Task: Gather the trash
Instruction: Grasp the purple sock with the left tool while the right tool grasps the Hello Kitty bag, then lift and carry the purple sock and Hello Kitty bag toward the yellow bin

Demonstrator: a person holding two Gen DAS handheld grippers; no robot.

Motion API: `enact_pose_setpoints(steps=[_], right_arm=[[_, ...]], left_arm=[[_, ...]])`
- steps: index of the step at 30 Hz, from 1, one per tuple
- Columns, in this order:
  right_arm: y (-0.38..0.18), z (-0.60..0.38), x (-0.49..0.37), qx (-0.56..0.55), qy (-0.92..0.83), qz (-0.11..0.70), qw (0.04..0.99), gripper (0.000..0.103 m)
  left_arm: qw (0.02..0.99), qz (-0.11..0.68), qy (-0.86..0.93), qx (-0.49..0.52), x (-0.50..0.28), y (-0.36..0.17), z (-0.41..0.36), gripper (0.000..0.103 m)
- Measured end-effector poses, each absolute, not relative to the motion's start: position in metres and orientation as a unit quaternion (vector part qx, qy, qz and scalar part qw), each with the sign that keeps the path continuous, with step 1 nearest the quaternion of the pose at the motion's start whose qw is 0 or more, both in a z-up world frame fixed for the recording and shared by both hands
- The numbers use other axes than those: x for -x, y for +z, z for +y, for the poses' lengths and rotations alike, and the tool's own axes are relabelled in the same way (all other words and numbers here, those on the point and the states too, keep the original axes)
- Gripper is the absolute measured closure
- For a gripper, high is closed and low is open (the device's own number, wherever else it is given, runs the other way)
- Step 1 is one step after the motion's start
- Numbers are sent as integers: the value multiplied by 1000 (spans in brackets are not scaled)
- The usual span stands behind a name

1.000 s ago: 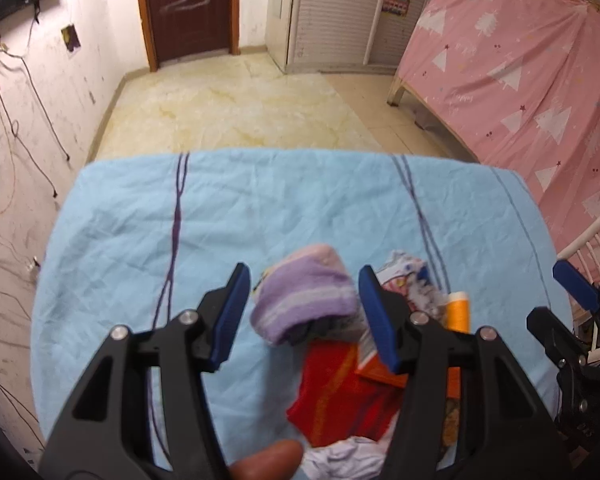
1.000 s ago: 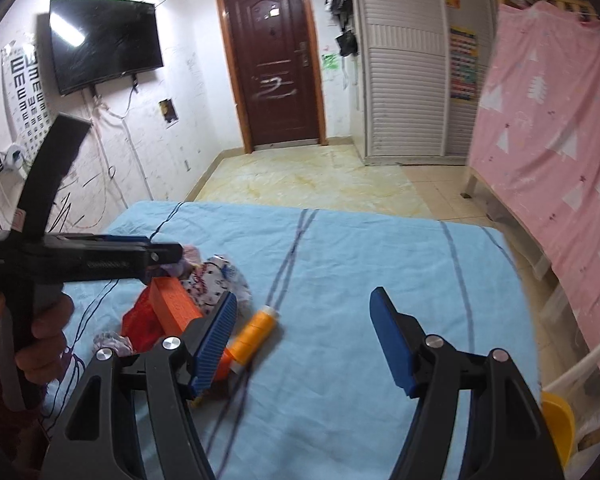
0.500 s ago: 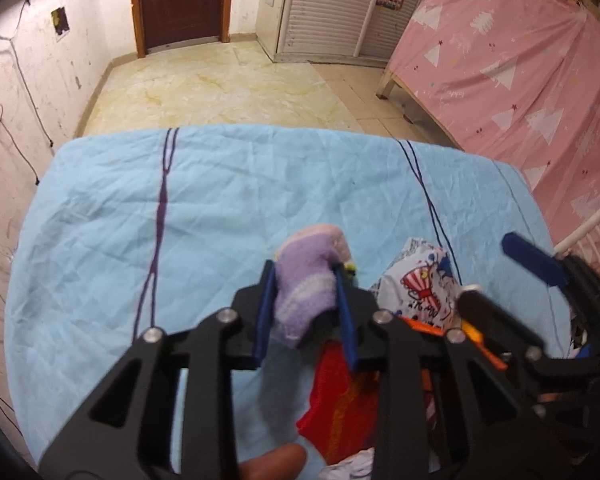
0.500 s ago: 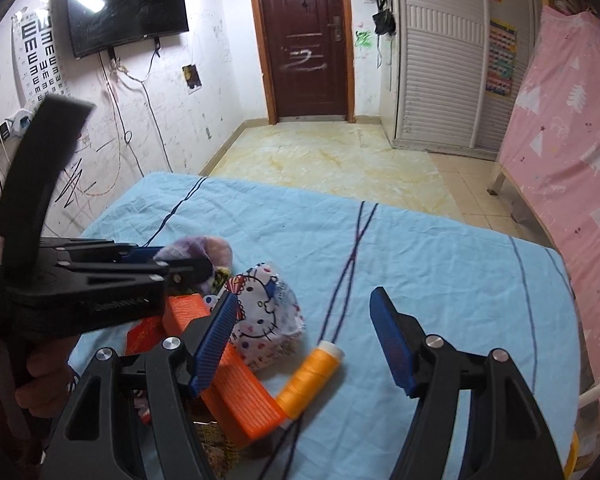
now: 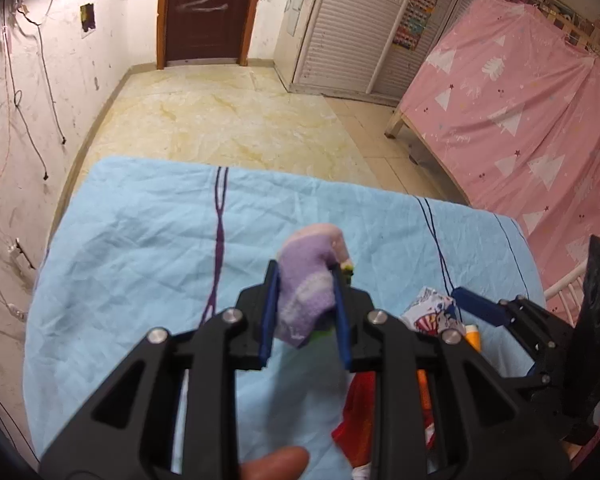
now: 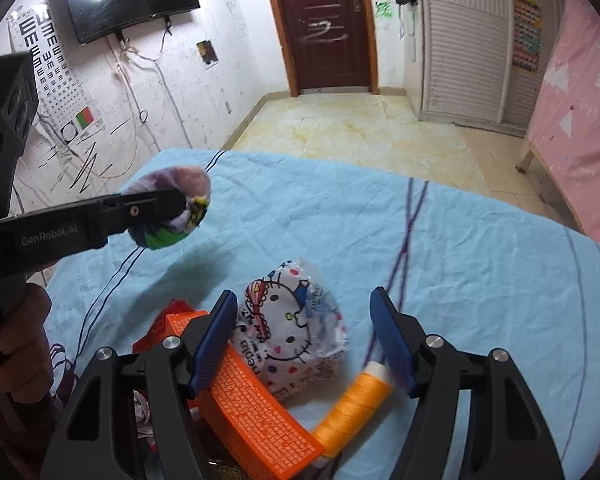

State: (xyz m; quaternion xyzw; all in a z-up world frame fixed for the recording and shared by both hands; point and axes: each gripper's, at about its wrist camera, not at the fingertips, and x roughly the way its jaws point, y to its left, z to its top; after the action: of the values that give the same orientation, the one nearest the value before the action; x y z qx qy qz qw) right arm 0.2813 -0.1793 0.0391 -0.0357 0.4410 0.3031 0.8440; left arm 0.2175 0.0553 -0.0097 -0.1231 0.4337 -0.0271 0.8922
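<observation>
My left gripper (image 5: 306,306) is shut on a purple and pink sock bundle (image 5: 308,276) and holds it above the blue sheet; it also shows in the right wrist view (image 6: 172,208), with a green patch below. My right gripper (image 6: 304,340) is open, hovering over a white Hello Kitty wrapper (image 6: 296,328). An orange box (image 6: 256,412) and an orange thread spool (image 6: 356,408) lie beside the wrapper. A red packet (image 5: 358,416) lies under my left gripper's right finger.
The blue sheet (image 5: 140,248) covers the table. A pink curtain (image 5: 520,112) hangs at the right. A tiled floor and a brown door (image 6: 324,24) lie beyond the table. A crumpled white scrap (image 6: 142,416) lies by the orange box.
My left gripper closed on the sock bundle and lifted it off the pile. My right gripper moved left over the Hello Kitty wrapper, still open.
</observation>
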Motion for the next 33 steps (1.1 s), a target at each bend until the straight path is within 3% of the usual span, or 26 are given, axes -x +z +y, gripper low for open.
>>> enact_pose_setpoints(steps=[2,4,6,10,33], right_arm=[[39,-176,-281,38,304,443,843,41],[39,-173,-282,37,307,443,842,59],[40,-168,-282,42,304,442,843,67],[42,-165,-279,49,297,433,849,73],[88,-204,-266,7,254,334,908,74]], left_arm=[[892,433,-27,123,-217,-10,56,80],[893,433,-25,121,-218,-10,56,80],[893,433,-22,119,-218,-11,57,80],[897,428,-16,109,-217,-10,56,80],[913,399,-14,85,-196,11,32,80]])
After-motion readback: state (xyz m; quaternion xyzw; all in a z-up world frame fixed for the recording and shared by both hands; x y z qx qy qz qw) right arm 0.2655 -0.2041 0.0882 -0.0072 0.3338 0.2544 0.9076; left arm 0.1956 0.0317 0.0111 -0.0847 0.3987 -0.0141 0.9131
